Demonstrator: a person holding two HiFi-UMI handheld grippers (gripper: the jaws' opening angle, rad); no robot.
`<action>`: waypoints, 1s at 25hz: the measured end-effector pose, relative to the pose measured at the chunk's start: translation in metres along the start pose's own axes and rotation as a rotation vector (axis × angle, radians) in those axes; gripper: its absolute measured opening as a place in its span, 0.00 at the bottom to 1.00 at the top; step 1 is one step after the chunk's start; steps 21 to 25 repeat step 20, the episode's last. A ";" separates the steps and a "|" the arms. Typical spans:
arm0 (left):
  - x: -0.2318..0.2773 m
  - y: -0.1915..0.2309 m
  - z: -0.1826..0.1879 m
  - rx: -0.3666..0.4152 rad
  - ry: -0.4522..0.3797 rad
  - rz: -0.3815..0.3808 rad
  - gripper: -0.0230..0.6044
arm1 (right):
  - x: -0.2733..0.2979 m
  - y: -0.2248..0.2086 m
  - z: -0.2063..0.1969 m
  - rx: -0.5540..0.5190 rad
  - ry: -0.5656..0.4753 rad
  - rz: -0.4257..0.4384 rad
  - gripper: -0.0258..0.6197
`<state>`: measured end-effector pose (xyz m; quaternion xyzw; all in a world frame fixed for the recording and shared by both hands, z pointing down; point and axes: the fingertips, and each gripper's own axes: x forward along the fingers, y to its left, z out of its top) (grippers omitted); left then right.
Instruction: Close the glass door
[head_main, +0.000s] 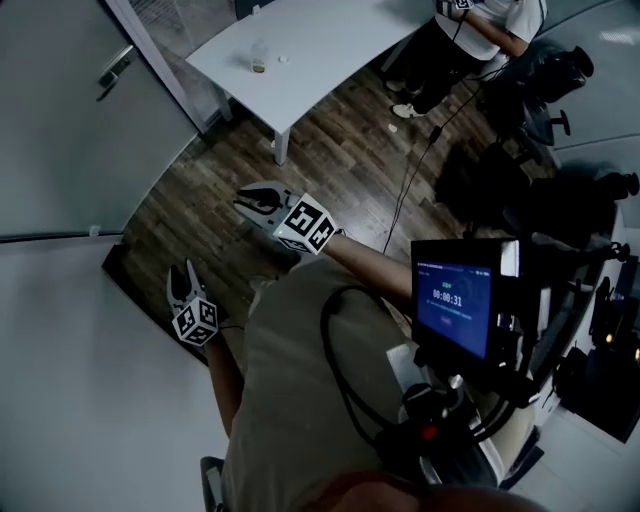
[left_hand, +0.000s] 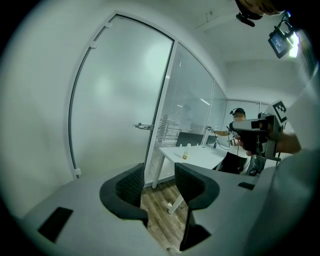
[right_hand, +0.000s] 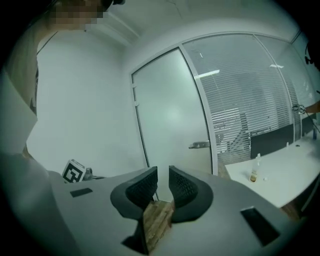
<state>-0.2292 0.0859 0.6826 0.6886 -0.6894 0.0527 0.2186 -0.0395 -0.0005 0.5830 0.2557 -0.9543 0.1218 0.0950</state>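
Frosted glass door (head_main: 60, 110) with metal lever handle (head_main: 115, 68) — 10 o'clock in head view, facing both grippers. Left gripper (head_main: 181, 270): jaws well apart, nothing between. Right gripper (head_main: 245, 198): jaws narrowly apart, nothing between. White table (head_main: 330, 60) at 12 o'clock — small clear bottle (head_main: 259, 60) on it, amber dregs inside.

The head camera looked steeply down on the left tool (head_main: 183, 283), the right tool (head_main: 252, 200) and the wooden floor (head_main: 330, 150). Each tool's camera faced along its own jaws toward the nearby glass door (left_hand: 120, 100); all three views shared its handle (head_main: 115, 68) and the white surface (head_main: 320, 50).
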 end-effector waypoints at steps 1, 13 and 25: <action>0.004 -0.006 0.000 0.002 0.004 -0.002 0.34 | -0.002 -0.007 0.002 0.003 -0.007 -0.005 0.14; 0.052 -0.044 0.003 0.017 0.006 -0.007 0.34 | -0.015 -0.064 -0.002 0.054 -0.003 -0.014 0.14; 0.062 -0.081 -0.021 0.010 0.078 -0.047 0.34 | -0.042 -0.087 -0.007 0.093 -0.001 -0.038 0.14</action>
